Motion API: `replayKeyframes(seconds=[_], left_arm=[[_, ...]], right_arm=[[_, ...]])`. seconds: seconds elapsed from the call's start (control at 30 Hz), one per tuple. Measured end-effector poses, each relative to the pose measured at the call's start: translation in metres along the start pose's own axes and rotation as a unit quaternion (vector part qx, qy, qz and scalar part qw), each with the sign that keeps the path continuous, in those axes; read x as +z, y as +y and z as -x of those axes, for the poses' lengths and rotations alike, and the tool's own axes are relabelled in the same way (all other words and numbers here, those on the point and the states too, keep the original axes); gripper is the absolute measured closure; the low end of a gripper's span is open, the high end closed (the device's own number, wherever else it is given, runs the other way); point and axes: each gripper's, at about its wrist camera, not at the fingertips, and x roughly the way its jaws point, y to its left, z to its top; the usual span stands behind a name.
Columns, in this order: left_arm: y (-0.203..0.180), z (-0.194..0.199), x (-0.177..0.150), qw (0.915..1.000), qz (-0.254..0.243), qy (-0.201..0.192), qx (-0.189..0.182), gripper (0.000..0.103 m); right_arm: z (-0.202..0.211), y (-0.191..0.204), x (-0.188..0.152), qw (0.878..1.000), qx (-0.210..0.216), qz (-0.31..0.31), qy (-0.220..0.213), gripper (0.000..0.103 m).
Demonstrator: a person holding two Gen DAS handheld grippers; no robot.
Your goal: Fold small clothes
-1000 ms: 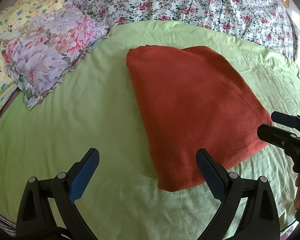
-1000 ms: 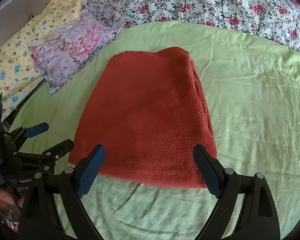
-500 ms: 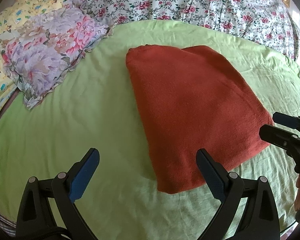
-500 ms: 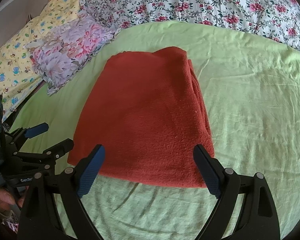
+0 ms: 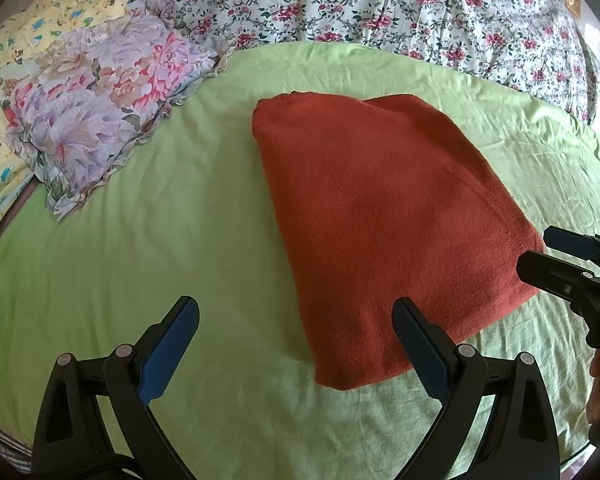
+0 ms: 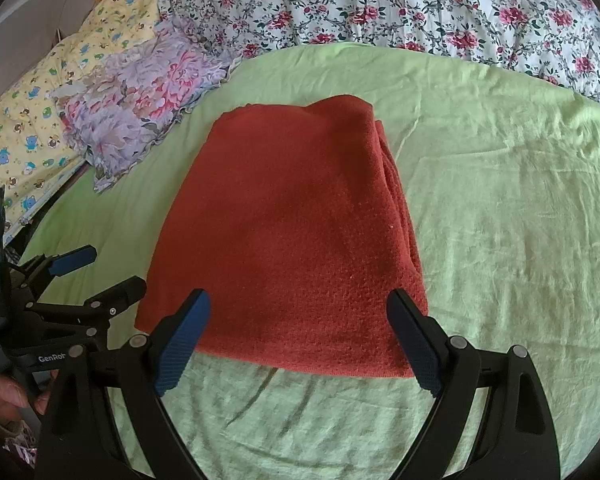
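Folded red garment (image 5: 384, 216) lying flat near the middle of a bed, on a light green sheet (image 5: 160, 232), roughly a rectangle with its long sides running away from the cameras. Near edge (image 6: 300, 364) just ahead of both tools; right-hand long edge showing stacked layers (image 6: 400, 200), left-hand long edge (image 5: 276, 208) a single smooth fold.

Left gripper (image 5: 296, 344) spread wide, empty, hanging above the sheet at the garment's near left corner; its right finger (image 5: 420, 348) over the cloth's edge, its left finger (image 5: 168, 352) over bare sheet. Right gripper (image 6: 300, 344) likewise released and grasping nothing, straddling the near edge, both fingers over or just beside the cloth; touching or clear of it, cannot tell. A hand (image 6: 4, 400) partly visible behind the left tool.

Open green sheet wide on the garment's right (image 6: 500, 220) and left, wrinkled but bare; a narrower bare strip at the near side. Well apart at far left, a ruffled floral pillow (image 5: 96, 104) resting on the sheet, with a yellow cartoon-print cover (image 6: 40, 112) beyond it. Across the far side, a white rose-print quilt (image 5: 380, 8) overlapping the sheet's far edge.
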Motion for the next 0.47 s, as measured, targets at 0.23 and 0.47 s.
replayKeyframes(seconds=[0.23,0.47], left_arm=[[-0.0004,0.0006,-0.0004,1.0,0.0,0.0,0.0,0.006],[-0.0001,0.0008,-0.0001,1.0,0.005,0.002,0.004,0.005]], right_arm=[[0.0007,0.0023,0.0012,1.0,-0.001,0.001,-0.002,0.013],[0.001,0.0033,0.0015,1.0,-0.003,-0.001,-0.001,0.013]])
